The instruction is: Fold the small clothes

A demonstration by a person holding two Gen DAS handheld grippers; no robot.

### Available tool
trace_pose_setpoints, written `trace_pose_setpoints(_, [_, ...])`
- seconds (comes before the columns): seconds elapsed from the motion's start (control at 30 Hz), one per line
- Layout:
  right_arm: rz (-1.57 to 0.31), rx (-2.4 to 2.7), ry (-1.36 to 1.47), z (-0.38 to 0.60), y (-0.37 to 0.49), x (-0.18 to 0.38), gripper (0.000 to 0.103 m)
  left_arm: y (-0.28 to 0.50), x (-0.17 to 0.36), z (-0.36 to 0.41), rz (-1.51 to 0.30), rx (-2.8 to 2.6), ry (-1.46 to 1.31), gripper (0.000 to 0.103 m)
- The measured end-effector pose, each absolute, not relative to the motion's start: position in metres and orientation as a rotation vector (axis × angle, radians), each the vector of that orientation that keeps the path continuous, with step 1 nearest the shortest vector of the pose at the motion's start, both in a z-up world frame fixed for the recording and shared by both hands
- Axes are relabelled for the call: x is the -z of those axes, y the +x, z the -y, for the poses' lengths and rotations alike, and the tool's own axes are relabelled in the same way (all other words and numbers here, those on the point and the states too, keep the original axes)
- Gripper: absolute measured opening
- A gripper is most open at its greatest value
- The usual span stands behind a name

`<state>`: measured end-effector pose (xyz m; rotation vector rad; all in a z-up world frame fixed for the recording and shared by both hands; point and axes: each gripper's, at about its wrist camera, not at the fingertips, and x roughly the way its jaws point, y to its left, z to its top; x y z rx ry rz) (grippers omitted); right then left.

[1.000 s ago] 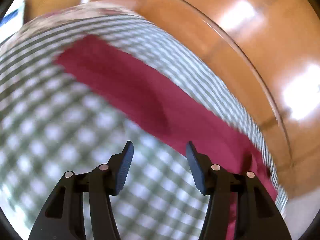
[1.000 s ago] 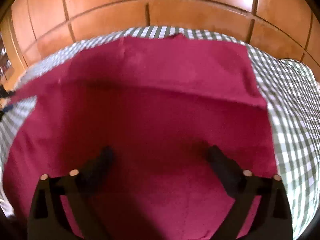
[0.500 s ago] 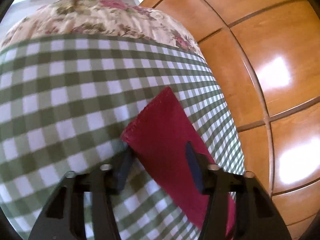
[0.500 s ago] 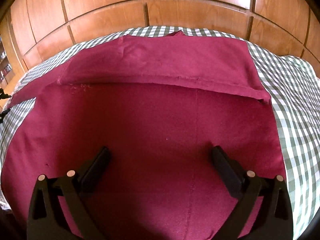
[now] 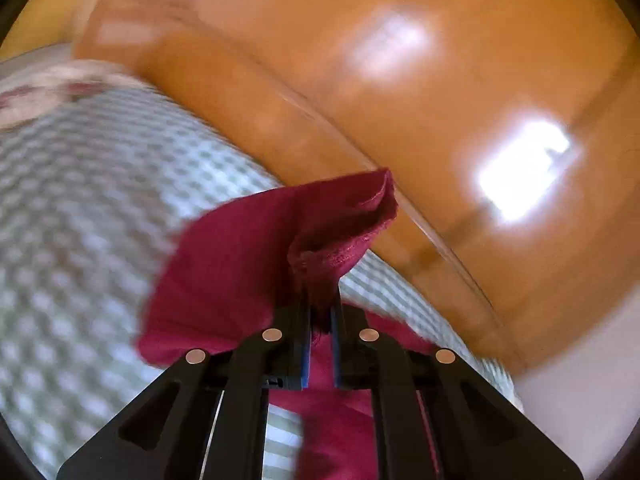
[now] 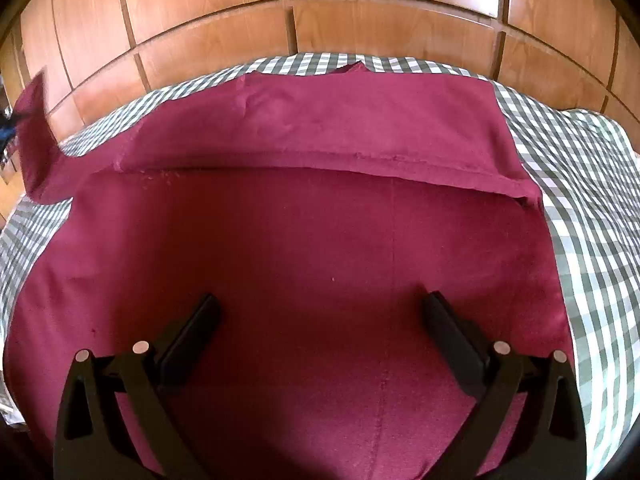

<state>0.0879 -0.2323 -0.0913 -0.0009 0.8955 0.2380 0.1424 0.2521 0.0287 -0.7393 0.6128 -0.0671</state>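
Note:
A dark red garment [image 6: 320, 208] lies spread on the green-and-white checked sheet [image 6: 592, 216], its far strip folded over toward me. My right gripper [image 6: 320, 316] hovers open just above the middle of the garment, nothing between its fingers. My left gripper [image 5: 320, 300] is shut on a corner of the red garment [image 5: 248, 264] and holds it lifted off the checked sheet [image 5: 80, 208]; the pinched hem stands up past the fingertips. In the right wrist view that raised corner [image 6: 34, 120] shows at the far left edge.
Glossy wooden wardrobe panels [image 6: 320, 12] stand right behind the bed's far edge. A floral cover [image 5: 36, 92] lies beyond the checked sheet in the left wrist view. Bare checked sheet lies to the right of the garment.
My left gripper closed on the garment's corner and lifted it off the sheet; the left view swung toward the wardrobe. The right gripper stayed still and open.

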Motion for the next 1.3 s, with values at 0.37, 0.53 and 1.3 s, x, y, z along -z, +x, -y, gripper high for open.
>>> trace_pose_setpoints(0.37, [-0.896,-0.268,0.038,0.239,0.088,0.089,0.101,0.166,0.029,-0.056,-0.91,0.349,-0.461,0.05])
trace_pose_setpoints(0.53, [-0.922,-0.354,0.187,0.242,0.099,0.065,0.085,0.131,0.025,-0.094,-0.855,0.266,-0.461,0.051])
trace_pose_setpoints(1.3, [-0.872,-0.467,0.199,0.143,0.168,0.002,0.005,0.118,0.061,-0.18,-0.912,-0.143,-0.436,0.075])
